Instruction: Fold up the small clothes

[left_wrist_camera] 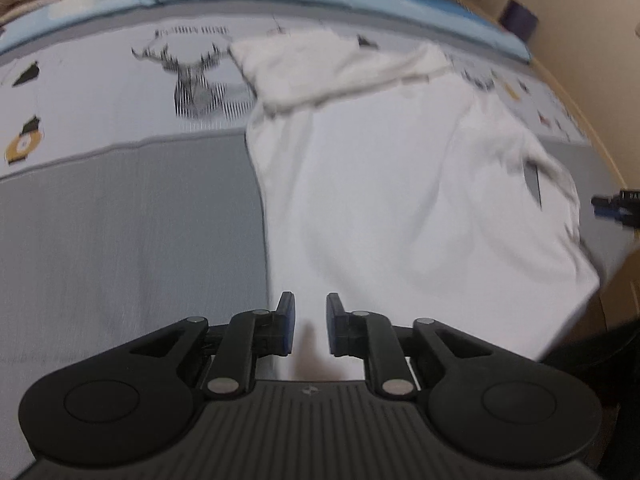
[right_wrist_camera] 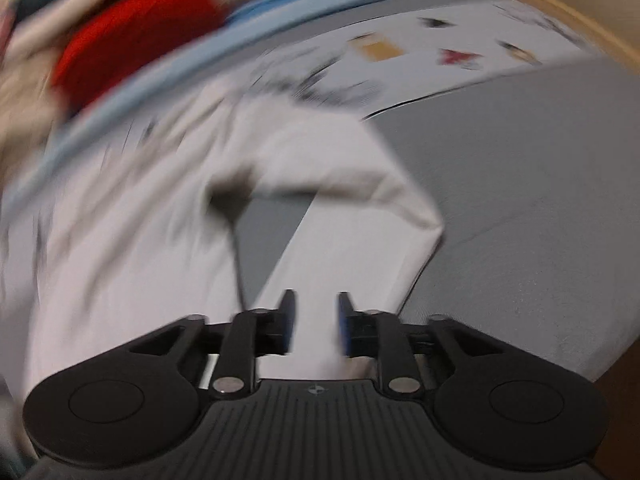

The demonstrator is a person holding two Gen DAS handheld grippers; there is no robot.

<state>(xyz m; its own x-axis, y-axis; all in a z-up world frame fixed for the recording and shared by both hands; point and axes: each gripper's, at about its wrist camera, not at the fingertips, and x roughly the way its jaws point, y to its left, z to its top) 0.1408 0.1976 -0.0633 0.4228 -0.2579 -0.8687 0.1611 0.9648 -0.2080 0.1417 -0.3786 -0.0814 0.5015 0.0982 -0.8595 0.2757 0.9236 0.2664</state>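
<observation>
- here, white garment (left_wrist_camera: 400, 200) spread flat over centre and right of the left wrist frame, one sleeve folded back across the upper middle; likely laid out so a fold can be started from the near hem.
- in the right wrist frame, same cloth (right_wrist_camera: 160, 240) heavily blurred, filling the left and centre, a sleeve arched over a gap of grey.
- left gripper (left_wrist_camera: 310, 324) at lower centre, jaws a little apart, nothing pinched; near edge of the cloth running beneath and just beyond the tips.
- right gripper (right_wrist_camera: 314, 322) likewise parted, no fabric clamped; cloth lying under and ahead of the gap.
- underneath, grey bed cover (left_wrist_camera: 120, 220) with a printed sheet (left_wrist_camera: 100, 92) toward the top, deer motif at upper left.
- farther up, red fabric (right_wrist_camera: 132, 28) at the upper left, probably waiting clothes.
</observation>
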